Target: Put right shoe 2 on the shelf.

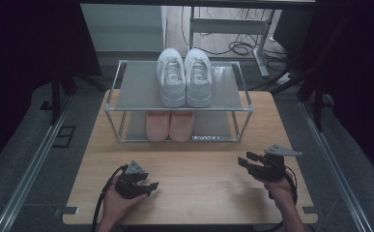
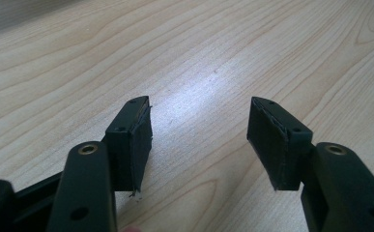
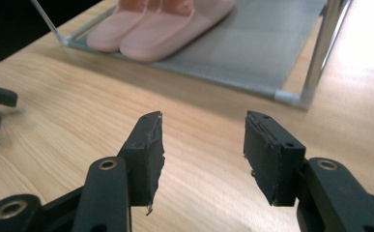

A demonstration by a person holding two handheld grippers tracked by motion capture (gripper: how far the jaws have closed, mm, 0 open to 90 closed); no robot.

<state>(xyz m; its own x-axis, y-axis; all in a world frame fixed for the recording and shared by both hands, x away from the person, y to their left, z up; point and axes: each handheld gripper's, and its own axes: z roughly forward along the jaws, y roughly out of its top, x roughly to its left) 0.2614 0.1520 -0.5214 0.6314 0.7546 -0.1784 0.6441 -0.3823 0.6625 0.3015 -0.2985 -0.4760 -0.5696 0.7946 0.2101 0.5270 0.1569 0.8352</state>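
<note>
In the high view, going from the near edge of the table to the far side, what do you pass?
Left tongs and right tongs, both open → bare wooden table → pink slippers on the rack's lower shelf → white sneakers on the top shelf of the metal rack.

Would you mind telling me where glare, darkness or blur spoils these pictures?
High view: dark surroundings, with the table dimly lit. Left gripper view: a pale sheen on the wood between the jaws. Right gripper view: the pink slippers are soft, and there is bright glare at the right edge.
</note>
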